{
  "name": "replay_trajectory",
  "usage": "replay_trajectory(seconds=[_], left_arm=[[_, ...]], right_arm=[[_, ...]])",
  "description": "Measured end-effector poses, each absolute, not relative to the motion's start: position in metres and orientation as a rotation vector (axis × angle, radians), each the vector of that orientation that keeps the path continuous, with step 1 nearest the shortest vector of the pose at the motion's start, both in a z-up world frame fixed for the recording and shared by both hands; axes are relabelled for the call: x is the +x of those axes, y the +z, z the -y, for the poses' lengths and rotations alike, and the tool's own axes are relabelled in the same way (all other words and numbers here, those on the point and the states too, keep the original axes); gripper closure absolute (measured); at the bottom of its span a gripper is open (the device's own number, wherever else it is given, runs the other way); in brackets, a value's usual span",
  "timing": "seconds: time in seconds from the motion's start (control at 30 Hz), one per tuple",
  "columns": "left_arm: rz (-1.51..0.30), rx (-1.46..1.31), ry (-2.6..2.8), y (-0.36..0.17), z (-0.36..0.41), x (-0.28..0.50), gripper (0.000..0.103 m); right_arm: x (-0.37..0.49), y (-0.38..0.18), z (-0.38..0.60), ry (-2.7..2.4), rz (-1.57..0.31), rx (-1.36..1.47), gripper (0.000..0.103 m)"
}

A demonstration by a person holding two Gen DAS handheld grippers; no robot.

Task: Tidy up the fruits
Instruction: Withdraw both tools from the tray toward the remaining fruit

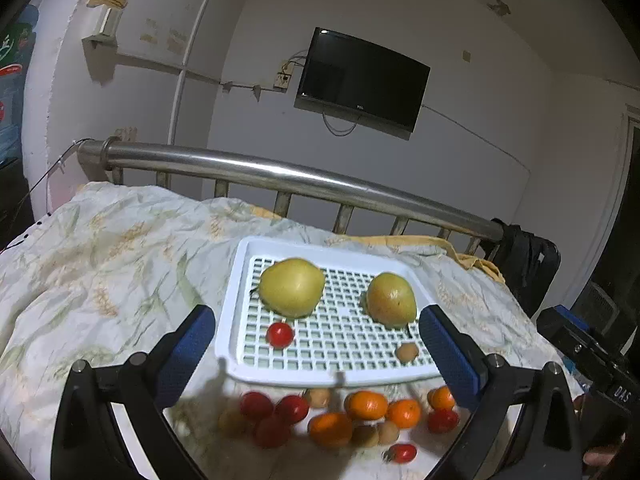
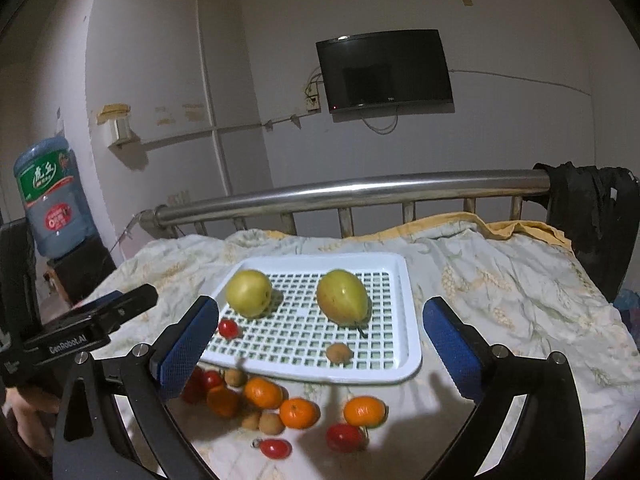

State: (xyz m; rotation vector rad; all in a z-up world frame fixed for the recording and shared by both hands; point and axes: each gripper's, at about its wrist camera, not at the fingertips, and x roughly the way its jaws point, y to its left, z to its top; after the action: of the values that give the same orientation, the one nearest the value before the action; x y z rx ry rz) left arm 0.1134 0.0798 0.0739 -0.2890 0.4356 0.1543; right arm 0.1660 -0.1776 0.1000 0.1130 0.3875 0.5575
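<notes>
While both grippers hover with jaws wide and empty, the loose fruits (image 2: 280,404) lie on the bedsheet (image 2: 500,292) just before the white tray (image 2: 404,368), below and between the right gripper (image 2: 316,344) fingers; left gripper (image 1: 316,354) likewise

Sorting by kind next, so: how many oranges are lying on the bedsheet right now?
4, all on the sheet in front of the white tray: orange one, orange two, orange three, and orange four, half behind the right gripper's finger. More may be hidden.
</notes>
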Motion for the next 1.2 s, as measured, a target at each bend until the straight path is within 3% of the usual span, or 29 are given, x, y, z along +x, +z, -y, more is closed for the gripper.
replay_trajectory(seconds=[1.2], left_arm=[[-0.688,-0.213,0.136,-0.012,-0.071,0.112,0.0]], right_arm=[[0.171,0.011,0.162,0.551,-0.605,-0.008,0.0]])
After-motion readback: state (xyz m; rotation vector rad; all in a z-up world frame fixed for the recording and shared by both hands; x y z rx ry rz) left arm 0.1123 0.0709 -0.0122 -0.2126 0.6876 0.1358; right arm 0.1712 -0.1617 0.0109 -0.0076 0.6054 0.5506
